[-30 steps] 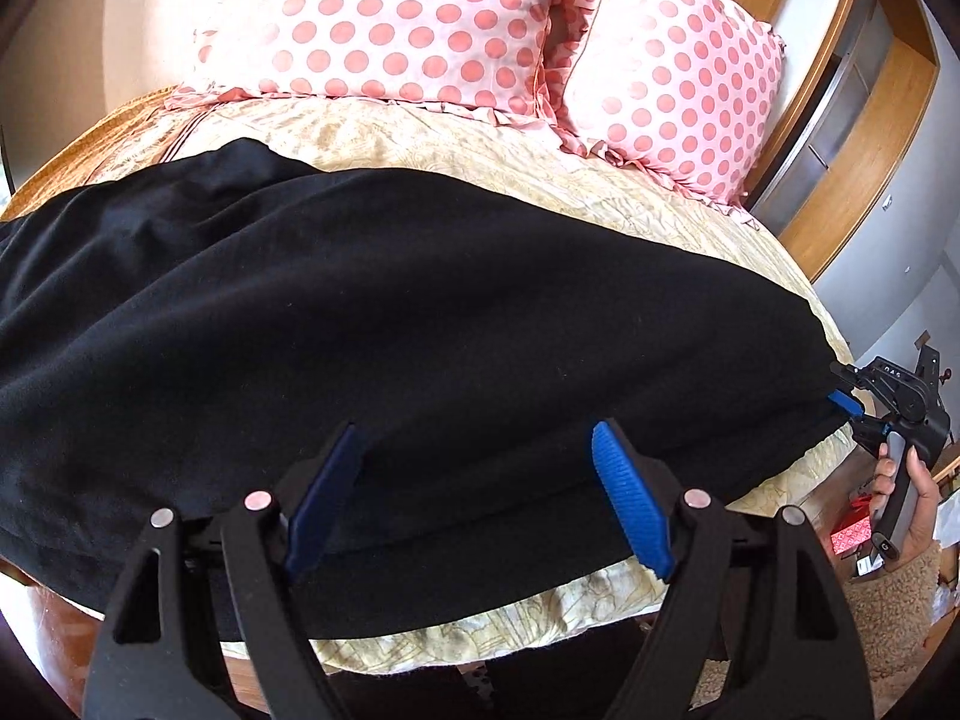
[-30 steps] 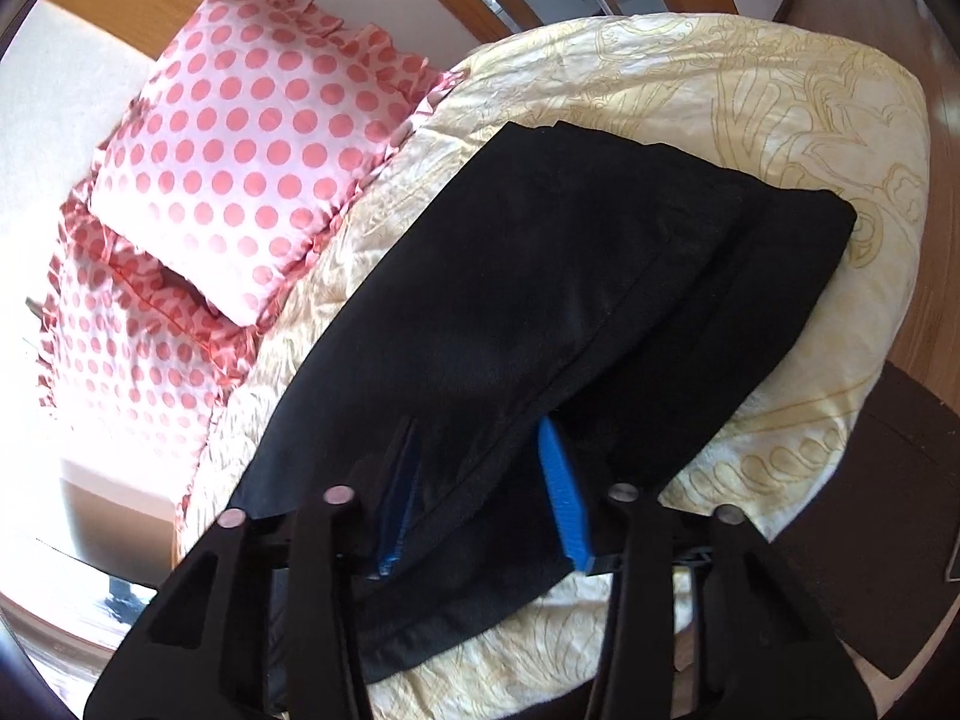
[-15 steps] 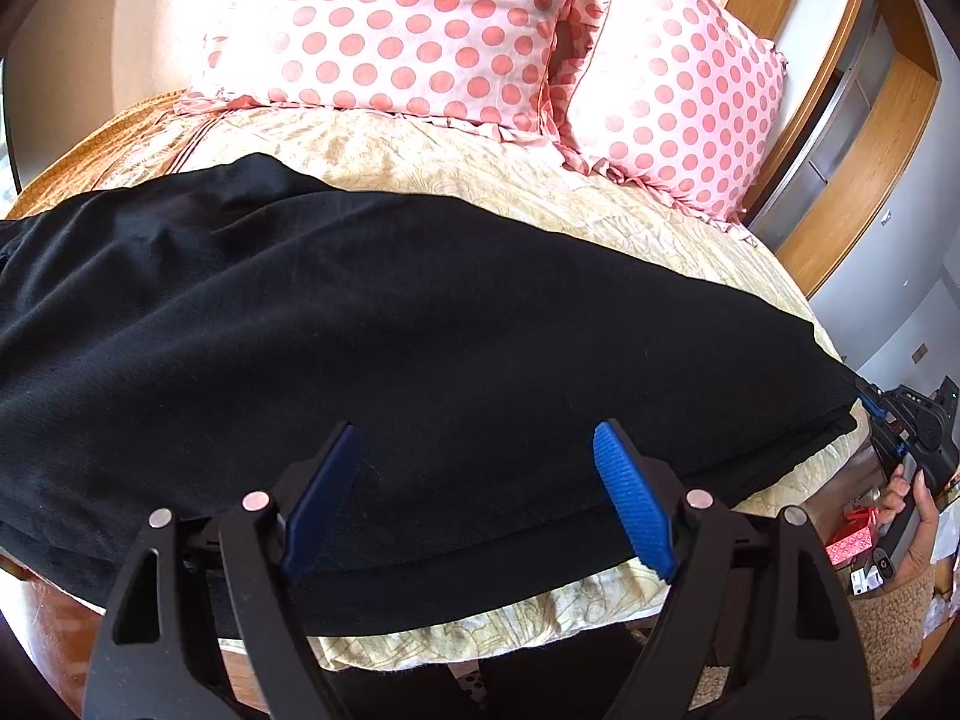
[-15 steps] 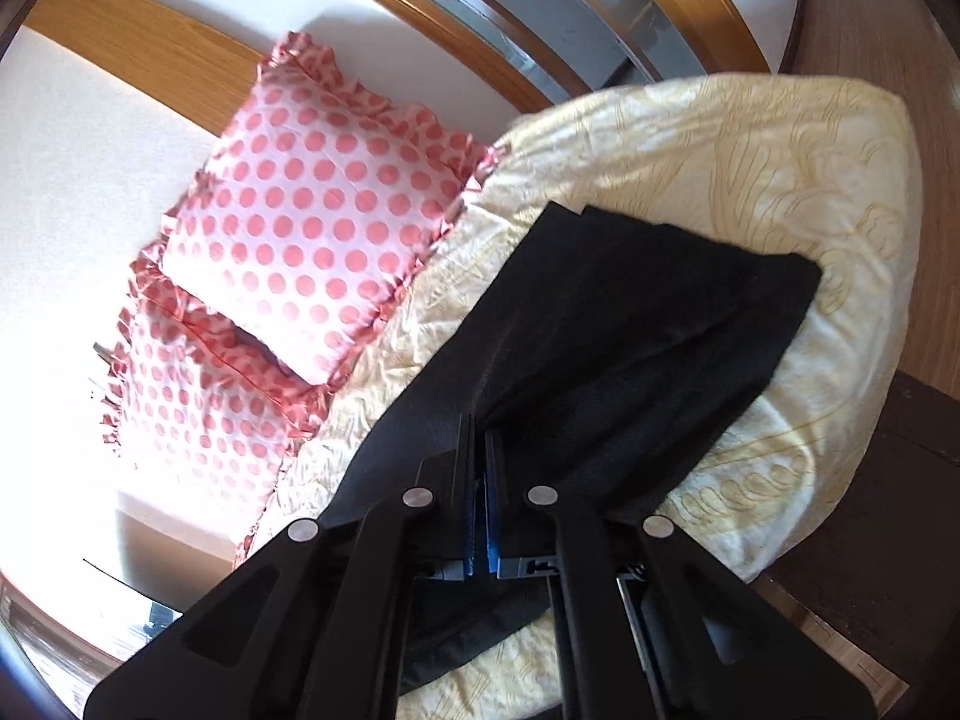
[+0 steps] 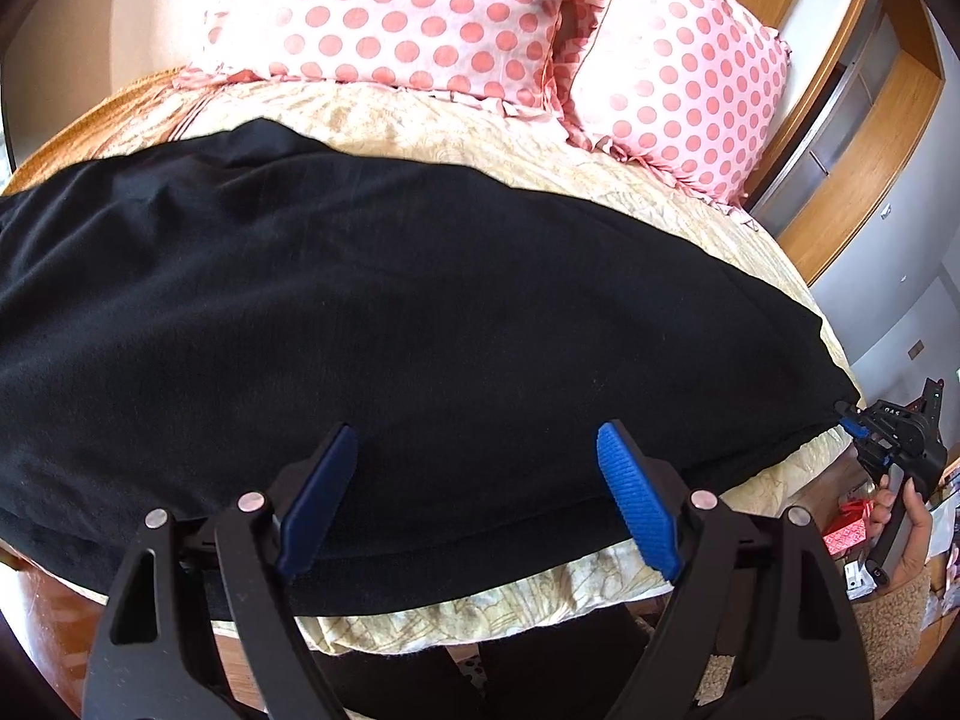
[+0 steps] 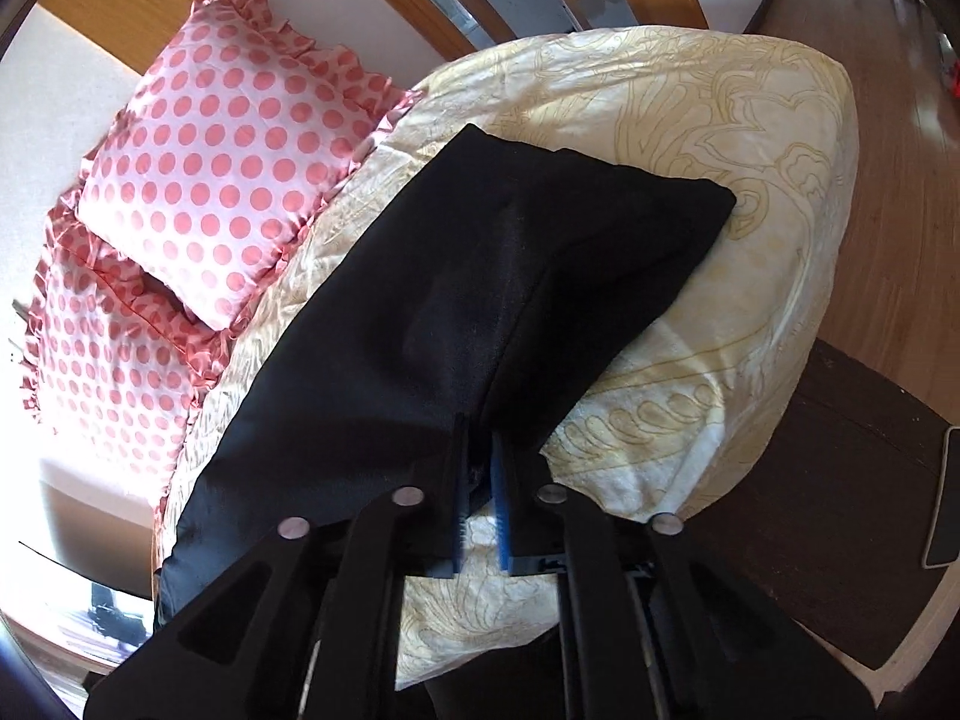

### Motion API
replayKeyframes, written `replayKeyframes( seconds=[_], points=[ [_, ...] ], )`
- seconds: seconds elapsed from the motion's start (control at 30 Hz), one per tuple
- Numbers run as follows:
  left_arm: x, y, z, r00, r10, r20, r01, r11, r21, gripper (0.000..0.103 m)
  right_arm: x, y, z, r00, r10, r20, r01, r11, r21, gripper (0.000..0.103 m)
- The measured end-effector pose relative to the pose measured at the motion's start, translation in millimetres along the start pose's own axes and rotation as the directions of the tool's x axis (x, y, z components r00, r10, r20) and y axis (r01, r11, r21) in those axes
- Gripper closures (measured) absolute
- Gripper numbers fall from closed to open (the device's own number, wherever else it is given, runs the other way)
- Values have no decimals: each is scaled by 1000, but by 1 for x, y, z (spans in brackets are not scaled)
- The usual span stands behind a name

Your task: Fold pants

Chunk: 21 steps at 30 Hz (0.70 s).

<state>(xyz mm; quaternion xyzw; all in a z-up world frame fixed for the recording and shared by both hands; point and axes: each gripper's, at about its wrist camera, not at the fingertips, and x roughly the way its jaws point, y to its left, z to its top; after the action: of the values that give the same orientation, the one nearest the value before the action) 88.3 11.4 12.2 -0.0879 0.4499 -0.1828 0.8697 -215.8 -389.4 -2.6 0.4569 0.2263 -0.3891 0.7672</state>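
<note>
Bed [image 5: 480, 138] bears black pants [image 5: 390, 324]; left gripper [image 5: 480, 498] gapes wide over them, right gripper [image 6: 480, 474] pinches their edge.

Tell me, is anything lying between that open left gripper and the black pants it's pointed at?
Nothing visible. The left gripper hangs open right over the near edge of the black pants, with only that cloth between its fingers. The right gripper already pinches the far end of the pants.

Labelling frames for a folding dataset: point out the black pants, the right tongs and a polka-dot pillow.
black pants [image 5: 390, 324], left wrist view, middle of the cloth.
right tongs [image 6: 480, 450], right wrist view, between the tips pinching cloth.
polka-dot pillow [image 6: 222, 180], right wrist view, centre of cover.
</note>
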Motion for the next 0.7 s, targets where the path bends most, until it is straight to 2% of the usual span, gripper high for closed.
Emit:
replayKeyframes(
  seconds=[0.03,0.07,0.1,0.17,0.23,0.3,0.43,0.6,0.67,0.7],
  points=[
    [1,0,-1,1000,-1,-2,1,1000,-1,21,-6,-1,1,1000,-13,21,13,1000,-3,51],
    [1,0,-2,1000,0,-2,0,1000,1,21,-13,-1,2,998,-33,57,34,999,-7,42],
    [2,0,-2,1000,1,-1,-1,1000,4,20,-21,-1,4,994,-51,92,53,998,-17,39],
    [2,0,-2,1000,-2,-1,2,1000,5,19,-32,-3,11,986,-80,148,85,996,-28,40],
    [3,0,-1,1000,-2,-2,2,1000,3,18,-33,-10,22,986,-67,155,68,998,-2,43],
    [2,0,-2,1000,-2,-1,2,1000,2,18,-28,-18,32,992,-24,124,19,999,40,48],
    [3,0,-2,1000,2,-1,-2,1000,2,17,-13,-28,36,996,57,62,-63,992,111,50],
    [4,-1,0,1000,4,-6,-4,1000,4,17,-2,-21,41,995,82,52,-87,991,103,50],
    [4,-1,1,1000,4,-5,-4,1000,5,17,7,-21,46,997,62,43,-66,992,104,50],
    [4,-1,0,1000,4,-5,-4,1000,4,17,12,-22,50,998,41,44,-46,994,103,53]
  ],
)
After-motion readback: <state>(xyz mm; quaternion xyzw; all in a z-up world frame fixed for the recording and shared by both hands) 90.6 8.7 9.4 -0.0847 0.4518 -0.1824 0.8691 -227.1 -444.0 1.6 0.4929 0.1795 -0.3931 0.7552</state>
